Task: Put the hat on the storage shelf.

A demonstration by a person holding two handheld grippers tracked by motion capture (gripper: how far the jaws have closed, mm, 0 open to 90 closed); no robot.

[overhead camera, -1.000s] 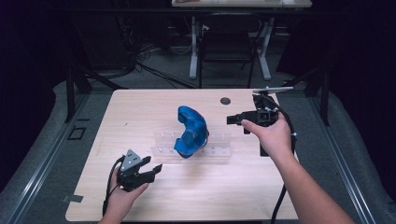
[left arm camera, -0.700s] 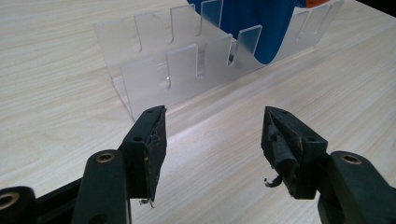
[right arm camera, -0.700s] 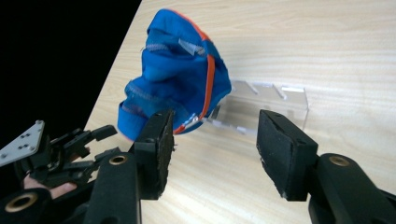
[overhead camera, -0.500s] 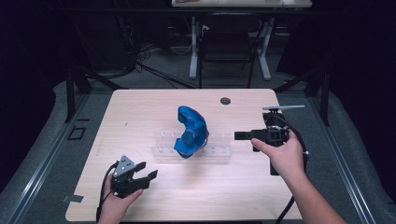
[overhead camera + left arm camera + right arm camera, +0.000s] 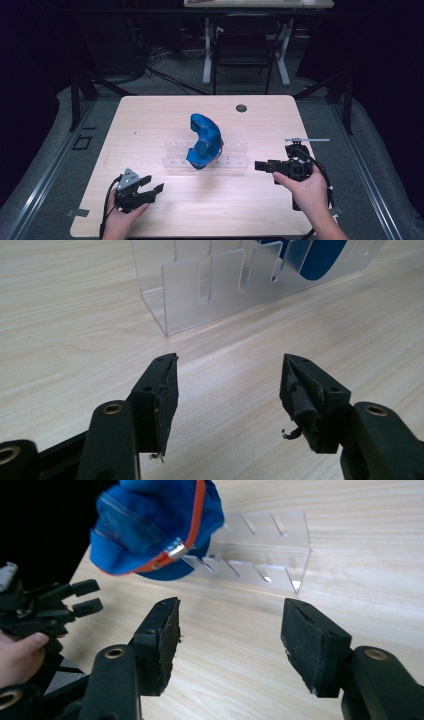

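cap (image 5: 204, 141): blue, sits in clear rack (image 5: 234, 161) mid-table
left gripper (image 5: 149, 190): near-left, jaws spread, empty
right gripper (image 5: 261, 166): right of rack, jaws spread, empty, aimed at cap
step: likely the reach toward the cap, no contact yet
next: right gripper must close in on cap edge, then pinch
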